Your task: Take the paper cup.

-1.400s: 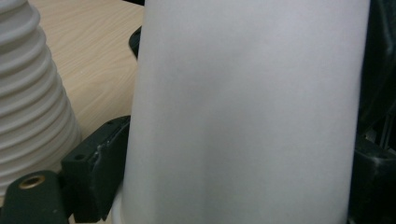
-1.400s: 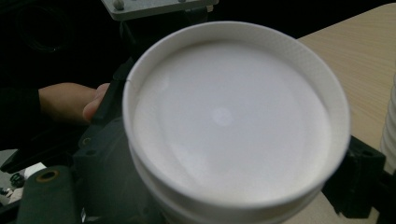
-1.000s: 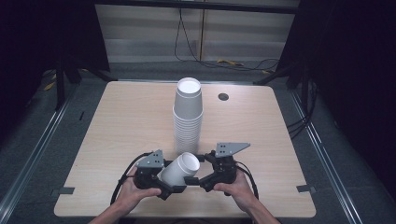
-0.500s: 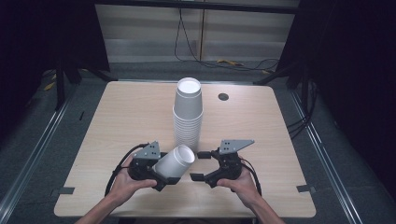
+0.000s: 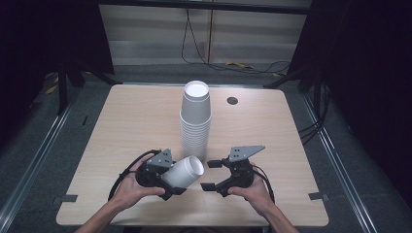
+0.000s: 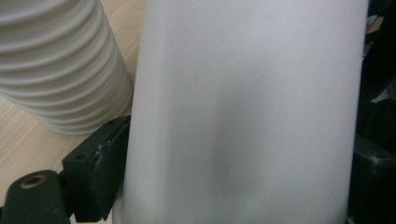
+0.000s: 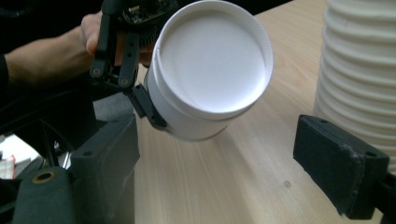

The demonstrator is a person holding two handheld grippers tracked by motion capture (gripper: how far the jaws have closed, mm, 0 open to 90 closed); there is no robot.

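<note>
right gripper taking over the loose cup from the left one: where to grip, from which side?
Grip the loose cup at its open rim, which faces the right gripper. Probably one jaw inside the mouth, one outside. The left gripper already occupies the lower wall.

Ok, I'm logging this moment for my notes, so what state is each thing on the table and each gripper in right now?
single paper cup: on its side, clamped in the left gripper, mouth toward the right gripper.
left gripper: shut on the single paper cup.
right gripper: open, empty, jaws apart near the cup's mouth.
stack of paper cups: upright on the table, nested, free of both grippers.
table: bare wood, small dark hole near its far edge.
</note>
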